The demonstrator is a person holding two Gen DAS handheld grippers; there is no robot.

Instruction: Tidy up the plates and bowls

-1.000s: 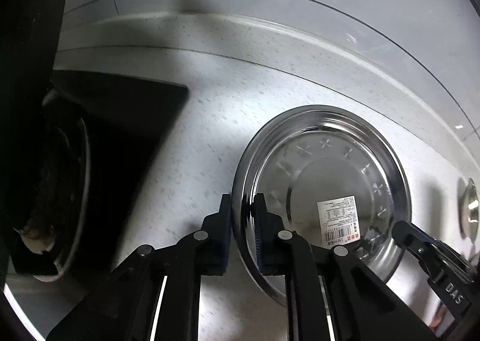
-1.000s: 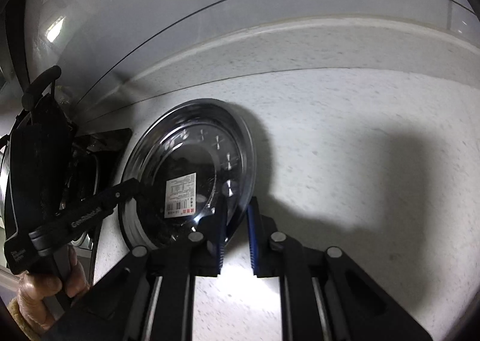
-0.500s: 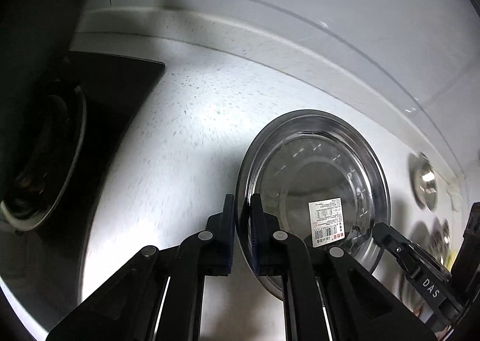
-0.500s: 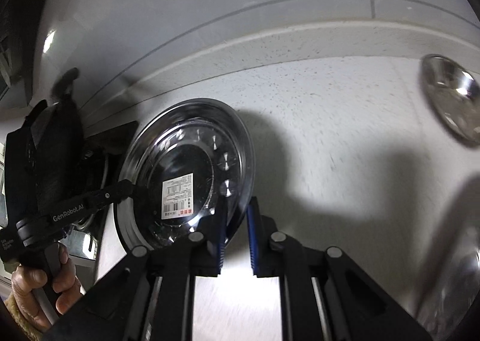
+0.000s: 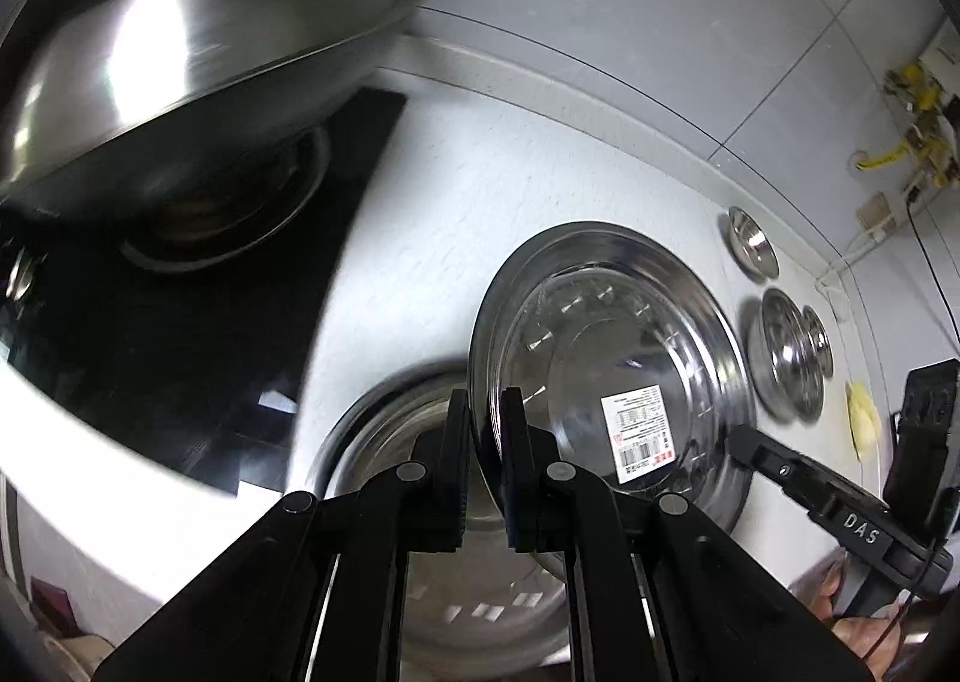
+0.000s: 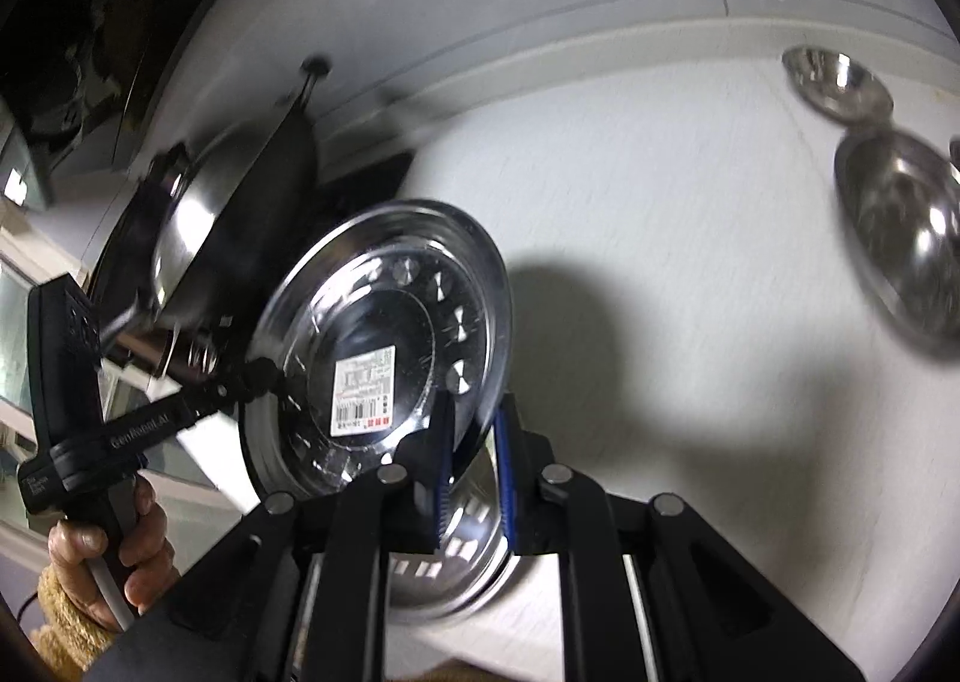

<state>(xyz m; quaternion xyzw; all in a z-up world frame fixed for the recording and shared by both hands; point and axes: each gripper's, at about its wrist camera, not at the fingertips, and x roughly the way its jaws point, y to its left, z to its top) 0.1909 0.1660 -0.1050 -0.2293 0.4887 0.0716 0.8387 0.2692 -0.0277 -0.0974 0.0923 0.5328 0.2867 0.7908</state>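
Note:
A steel plate (image 5: pixel 606 346) with a barcode sticker is held in the air by both grippers. My left gripper (image 5: pixel 485 436) is shut on its left rim. My right gripper (image 6: pixel 474 442) is shut on its right rim; the plate (image 6: pixel 384 358) tilts up there. A second steel plate (image 5: pixel 432 580) lies on the counter below the held one, also in the right wrist view (image 6: pixel 456 568). Small steel bowls (image 5: pixel 786 364) sit on the counter at the right; they also show in the right wrist view (image 6: pixel 900 238).
A steel wok (image 5: pixel 192 45) sits on the black stove (image 5: pixel 180 334) at the left. The white speckled counter (image 6: pixel 660 202) runs to the tiled wall. Another small bowl (image 5: pixel 750 244) and a yellow item (image 5: pixel 861 418) lie at the right.
Both grippers have lifted the plate up and back from the counter. The wok, a second plate below and the bowls at the right have come into view.

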